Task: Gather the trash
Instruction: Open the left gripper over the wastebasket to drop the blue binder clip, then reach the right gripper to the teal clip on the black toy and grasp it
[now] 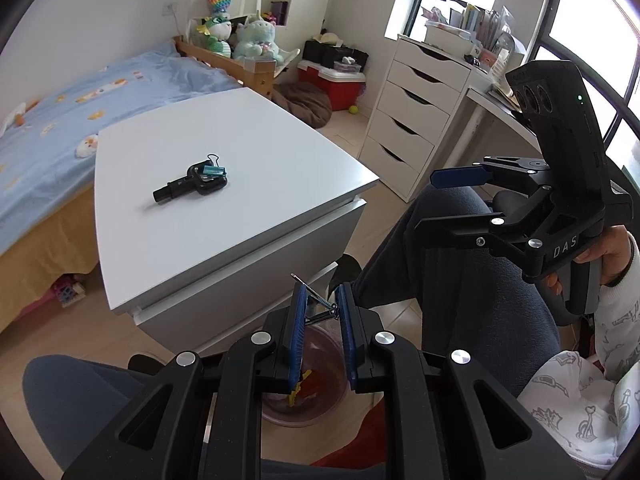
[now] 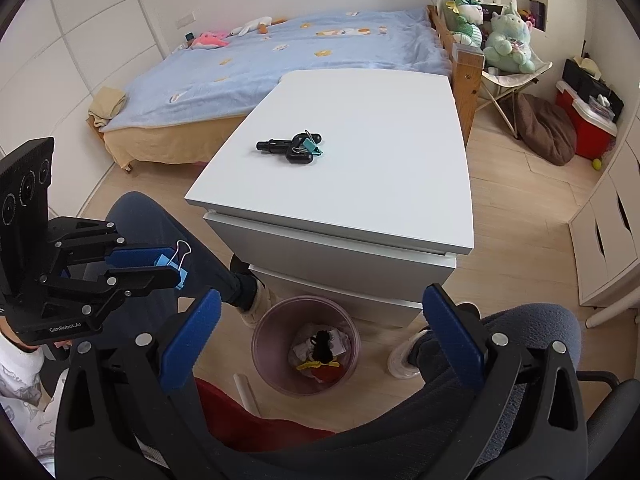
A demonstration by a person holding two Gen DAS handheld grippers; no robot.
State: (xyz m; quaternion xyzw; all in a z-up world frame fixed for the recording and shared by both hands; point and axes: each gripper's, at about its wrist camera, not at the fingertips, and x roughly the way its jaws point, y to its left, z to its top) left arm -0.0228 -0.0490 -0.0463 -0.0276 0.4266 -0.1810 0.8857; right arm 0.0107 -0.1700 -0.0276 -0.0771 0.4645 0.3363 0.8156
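My left gripper (image 1: 320, 300) is shut on a blue binder clip (image 2: 173, 265) with wire handles, held above the floor to the left of the pink trash bin (image 2: 264, 334). The bin (image 1: 332, 396) stands on the floor in front of the white cabinet and holds crumpled paper and yellow, red and black scraps. My right gripper (image 2: 320, 320) is open and empty, hovering above the bin. On the cabinet top (image 2: 380, 168) lie a black tool (image 2: 288, 148) and a teal binder clip (image 2: 311, 146); they also show in the left wrist view (image 1: 188, 184).
A bed with a blue cover (image 2: 280, 52) stands behind the cabinet. A white drawer unit (image 1: 412, 112) and desk are to the right. A red box (image 2: 584, 120), brown cushion (image 2: 544, 128) and plush toys (image 2: 508, 40) sit at the back. My knees flank the bin.
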